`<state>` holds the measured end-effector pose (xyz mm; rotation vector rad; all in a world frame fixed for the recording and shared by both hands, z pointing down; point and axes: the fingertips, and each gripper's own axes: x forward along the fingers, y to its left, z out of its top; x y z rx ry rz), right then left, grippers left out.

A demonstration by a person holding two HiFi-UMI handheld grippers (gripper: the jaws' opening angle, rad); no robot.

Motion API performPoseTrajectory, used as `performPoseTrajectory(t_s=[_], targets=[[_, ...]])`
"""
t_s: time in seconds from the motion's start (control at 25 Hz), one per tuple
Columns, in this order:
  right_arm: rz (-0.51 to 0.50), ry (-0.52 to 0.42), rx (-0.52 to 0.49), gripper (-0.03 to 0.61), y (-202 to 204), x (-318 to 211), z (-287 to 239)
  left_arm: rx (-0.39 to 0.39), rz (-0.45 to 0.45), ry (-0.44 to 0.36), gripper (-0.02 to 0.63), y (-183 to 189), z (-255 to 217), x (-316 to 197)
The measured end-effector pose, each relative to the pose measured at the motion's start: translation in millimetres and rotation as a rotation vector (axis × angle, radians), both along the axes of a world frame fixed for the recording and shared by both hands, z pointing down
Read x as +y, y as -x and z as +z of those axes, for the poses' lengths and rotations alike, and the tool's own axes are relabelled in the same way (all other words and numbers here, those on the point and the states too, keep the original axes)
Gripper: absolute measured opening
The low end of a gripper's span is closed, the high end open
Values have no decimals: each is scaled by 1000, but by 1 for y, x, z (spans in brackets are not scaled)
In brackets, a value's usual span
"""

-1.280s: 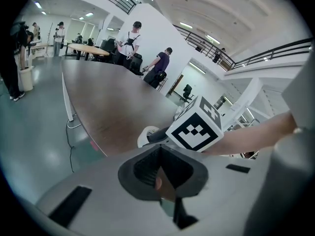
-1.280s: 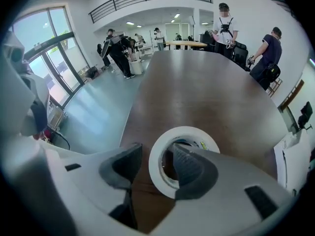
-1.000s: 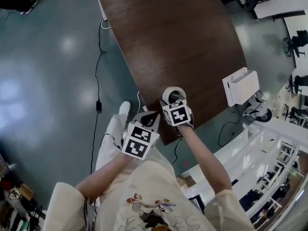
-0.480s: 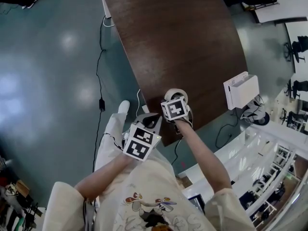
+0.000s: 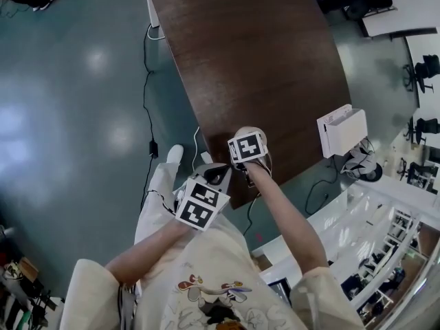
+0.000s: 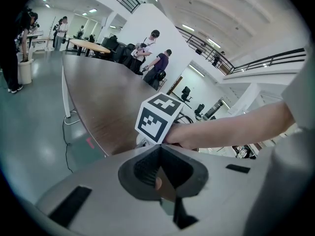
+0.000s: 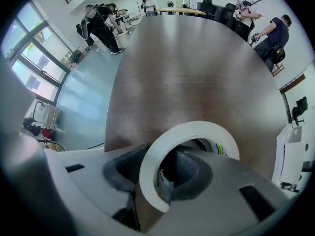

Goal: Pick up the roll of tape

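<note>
White roll of tape (image 7: 198, 127) has its wall between right gripper's (image 7: 155, 178) closing jaws.

A long dark wooden counter (image 5: 254, 60) is stretching away over a glossy teal floor (image 5: 69, 115). A black cable (image 5: 152, 147) is trailing across the floor along its left side. A white box (image 5: 342, 130) is sitting just off its right edge. People (image 7: 248, 9) are standing beyond the far end, and others (image 7: 101, 21) are gathering near the windows (image 7: 29, 73).
</note>
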<state>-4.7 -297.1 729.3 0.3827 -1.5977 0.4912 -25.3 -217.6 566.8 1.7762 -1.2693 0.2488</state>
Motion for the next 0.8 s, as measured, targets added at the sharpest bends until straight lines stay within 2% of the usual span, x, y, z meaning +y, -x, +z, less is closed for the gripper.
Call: performPoseTrajectory(t_s=[0.24, 0.36, 0.48, 0.6, 0.8], targets=[[-8, 4, -25, 133, -1, 1, -2, -11, -6, -11, 5, -4, -4, 5], [-2, -2, -73, 127, 0, 6, -12, -21, -7, -13, 5, -4, -8, 11], [22, -8, -172, 120, 5, 11, -30, -29, -6, -15, 5, -6, -11, 17], [51, -20, -315, 112, 10, 14, -50, -35, 3, -23, 5, -13, -14, 20], [36, -61, -541, 100, 13, 21, -80, -53, 33, -39, 5, -24, -24, 27]])
